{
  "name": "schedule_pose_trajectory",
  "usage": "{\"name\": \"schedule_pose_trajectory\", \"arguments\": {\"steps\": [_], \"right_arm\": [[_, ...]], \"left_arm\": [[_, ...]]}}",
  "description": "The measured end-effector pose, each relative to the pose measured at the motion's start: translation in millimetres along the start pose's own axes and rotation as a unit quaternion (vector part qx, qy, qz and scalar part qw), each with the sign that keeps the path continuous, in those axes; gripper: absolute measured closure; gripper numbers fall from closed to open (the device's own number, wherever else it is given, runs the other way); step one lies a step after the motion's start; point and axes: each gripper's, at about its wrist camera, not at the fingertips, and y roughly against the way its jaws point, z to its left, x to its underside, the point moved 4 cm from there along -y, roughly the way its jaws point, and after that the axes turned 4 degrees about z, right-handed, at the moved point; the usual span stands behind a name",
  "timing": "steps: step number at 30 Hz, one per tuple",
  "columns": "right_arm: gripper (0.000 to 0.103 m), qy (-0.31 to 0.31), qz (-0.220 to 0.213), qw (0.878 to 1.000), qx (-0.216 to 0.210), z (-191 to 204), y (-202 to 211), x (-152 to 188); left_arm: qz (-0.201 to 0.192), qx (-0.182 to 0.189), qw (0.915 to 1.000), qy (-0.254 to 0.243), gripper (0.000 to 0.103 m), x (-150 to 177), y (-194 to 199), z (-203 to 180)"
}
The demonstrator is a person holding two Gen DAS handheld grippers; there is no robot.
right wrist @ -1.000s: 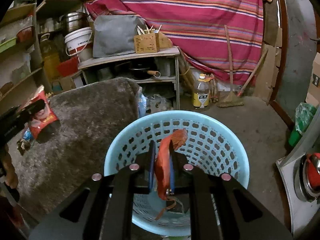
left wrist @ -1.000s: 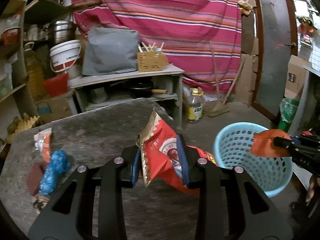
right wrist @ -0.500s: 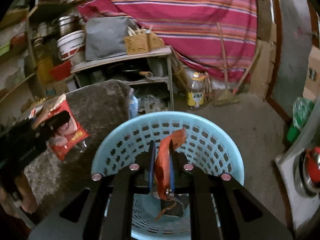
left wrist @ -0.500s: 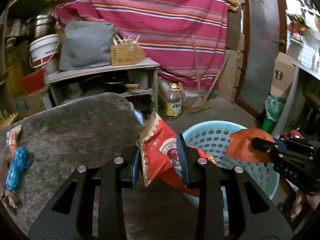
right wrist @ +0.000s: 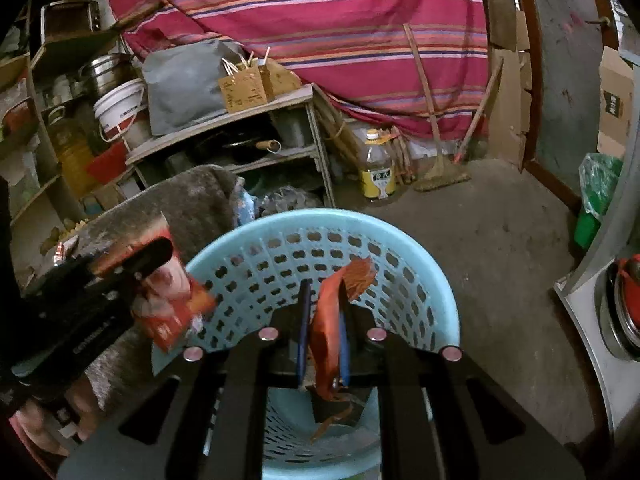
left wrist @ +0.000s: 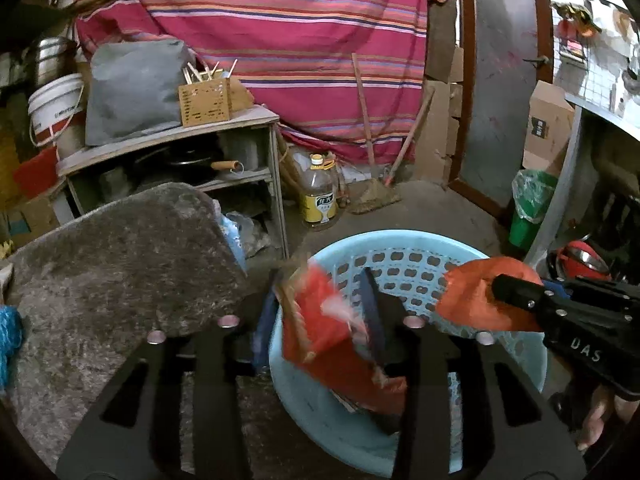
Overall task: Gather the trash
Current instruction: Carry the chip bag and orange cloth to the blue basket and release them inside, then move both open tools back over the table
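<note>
Below both tools sits the blue basket; the left tool is opening around the red snack packet, which could catch the rim; the right tool pinches an orange wrapper.

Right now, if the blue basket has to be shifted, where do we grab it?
Take the light blue basket by its far rim, coming straight down from above, one finger inside the wall and one outside. The rim is a thin lip around an open top and is bare on that side. The left side looks crowded by the grey table.
</note>
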Motion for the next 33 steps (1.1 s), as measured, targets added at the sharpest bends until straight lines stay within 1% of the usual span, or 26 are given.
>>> {"name": "schedule_pose_trajectory", "arguments": {"steps": [1,2,6,9,11,13,15,16,17,18,21,24,25,26,27,28,30,33], "right_arm": [[0.091,-0.001,0.001,1.0,0.0,-0.7,0.1,0.6],[0.091,-0.001,0.001,1.0,-0.001,-1.1,0.3,0.8],[0.091,-0.003,0.001,1.0,-0.008,-0.3,-1.0,0.3],[0.091,0.007,0.002,1.0,-0.012,7.8,-2.4,-0.1],[0.091,0.015,0.004,1.0,-0.012,15.7,-3.7,-0.6],[0.09,0.022,0.006,1.0,-0.01,23.4,-5.2,-1.5],[0.089,0.031,0.008,0.999,-0.006,31.6,-7.6,-1.3],[0.078,0.031,0.008,0.999,0.002,33.9,-7.7,-1.4],[0.048,0.029,0.007,1.0,0.008,35.7,-8.1,-1.5],[0.028,0.024,0.004,1.0,0.015,37.9,-8.0,-1.7],[0.028,0.026,-0.001,0.999,0.021,45.7,-5.8,-3.6],[0.027,0.028,-0.008,0.999,0.026,55.8,-2.2,-5.8],[0.026,0.029,-0.009,0.999,0.026,61.3,-0.9,-6.4],[0.021,0.03,-0.011,0.999,0.028,67.8,-0.2,-6.9],[0.019,0.03,-0.012,0.999,0.028,73.9,0.5,-6.8],[0.016,0.03,-0.016,0.999,0.026,85.1,1.3,-6.0],[0.016,0.033,-0.013,0.999,0.017,100.9,-0.5,-4.8],[0.016,0.047,-0.004,0.999,0.0,134.1,-8.1,-1.0]], "left_arm": [[-0.003,-0.002,1.0,-0.001,0.04,-0.6,1.9,0.1],[-0.008,-0.005,1.0,0.0,0.037,-0.9,4.6,0.3],[-0.013,-0.012,0.9998,0.002,0.032,-3.6,13.9,7.4],[-0.024,-0.025,0.9993,0.011,0.02,-5.3,25.0,22.0],[-0.032,-0.035,0.9988,0.016,0.016,-5.3,34.7,34.6],[-0.036,-0.051,0.9978,0.022,0.01,-3.9,45.8,52.4],[-0.037,-0.063,0.9969,0.031,0.007,-2.8,54.0,68.2],[-0.037,-0.064,0.9967,0.033,0.006,-0.6,58.9,75.6],[-0.035,-0.068,0.9965,0.035,0.006,1.7,64.5,86.0],[-0.034,-0.072,0.9961,0.037,0.006,3.4,68.3,92.7],[-0.032,-0.093,0.994,0.048,0.005,11.5,84.4,122.5],[-0.028,-0.102,0.9925,0.061,0.005,23.2,99.3,154.7],[-0.026,-0.108,0.9918,0.063,0.005,26.4,103.4,165.2],[-0.023,-0.117,0.9908,0.063,0.005,30.9,109.0,179.4],[-0.023,-0.124,0.9901,0.062,0.005,32.5,112.8,188.8],[-0.024,-0.132,0.9891,0.061,0.005,34.7,117.2,198.8],[-0.029,-0.153,0.9857,0.065,0.005,40.6,129.2,227.0],[-0.029,-0.156,0.9838,0.083,0.005,48.5,139.8,265.1]]}}
